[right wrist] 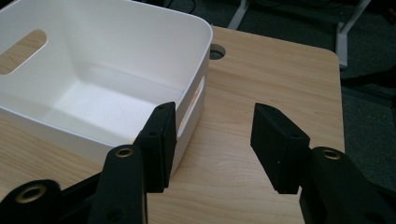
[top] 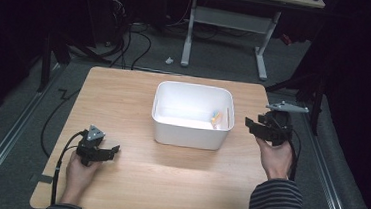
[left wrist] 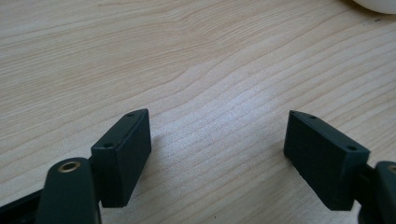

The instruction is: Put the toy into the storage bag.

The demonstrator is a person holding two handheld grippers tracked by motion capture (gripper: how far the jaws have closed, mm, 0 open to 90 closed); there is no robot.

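The right gripper [right wrist: 212,140] has its fingers [right wrist: 279,144] spread apart with nothing between them; it hangs just beside the right end wall of a white plastic tub [right wrist: 140,51], one finger close against that wall, though whether it touches cannot be told. In the high view the same right gripper [top: 263,129] sits off the tub's right side, raised a little above the worktop [top: 123,99]. The left gripper [left wrist: 217,154] is also open and empty, its fingers [left wrist: 122,154] wide apart just above bare wood. In the high view the left gripper [top: 103,151] lies near the front left of the worktop, well apart from the tub [top: 192,114].

The tub stands upright near the middle of the worktop, slightly towards the far right. It looks like thin moulded plastic: light, fairly stiff, smooth and probably slippery, with walls that may flex if pinched hard. The rolled rim of the near end wall looks the best place to grip, one finger inside and one outside; an oval handle slot [right wrist: 23,44] in the far end wall offers a second hold.

Inside, against the right end, lies a small yellowish thing with a touch of blue [top: 216,118], too small to identify.

Counted: one tub, one small item inside it, two grippers, one worktop.
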